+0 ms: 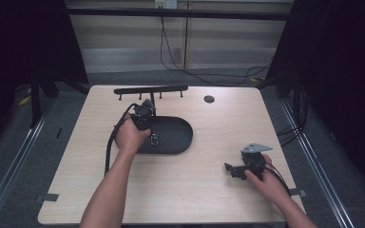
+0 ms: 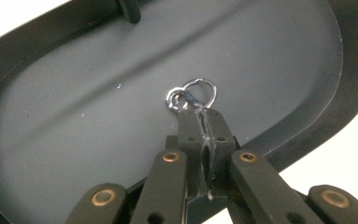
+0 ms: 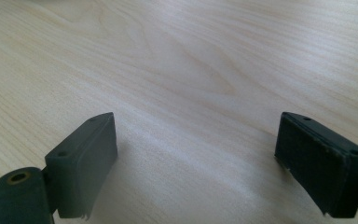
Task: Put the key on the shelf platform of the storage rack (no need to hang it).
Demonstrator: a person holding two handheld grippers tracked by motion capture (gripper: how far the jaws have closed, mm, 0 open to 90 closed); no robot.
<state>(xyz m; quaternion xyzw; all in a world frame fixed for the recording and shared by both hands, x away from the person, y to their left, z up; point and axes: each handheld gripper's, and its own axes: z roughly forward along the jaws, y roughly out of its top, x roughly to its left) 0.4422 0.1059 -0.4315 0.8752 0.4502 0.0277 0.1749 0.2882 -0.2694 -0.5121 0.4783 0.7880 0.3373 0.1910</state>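
Observation:
A black oval tray (image 1: 179, 135) lies on the wooden table, left of middle. A small silver metal ring (image 2: 176, 97) with a clasp rests over the tray floor (image 2: 88, 121). My left gripper (image 2: 201, 114) points down into the tray, its jaws pressed together on the near edge of the ring. From above, the left gripper (image 1: 153, 138) sits at the tray's left part, with the ring (image 1: 155, 140) a bright speck at its tips. My right gripper (image 1: 230, 169) rests low at the front right; its jaws (image 3: 196, 154) stand wide apart over bare wood with nothing between them.
A black bar with several small hooks (image 1: 149, 89) stands on a post (image 2: 129, 10) rising from the tray's far side. A dark round grommet (image 1: 209, 99) sits at the back of the table. Cables trail from both grippers and along the floor behind.

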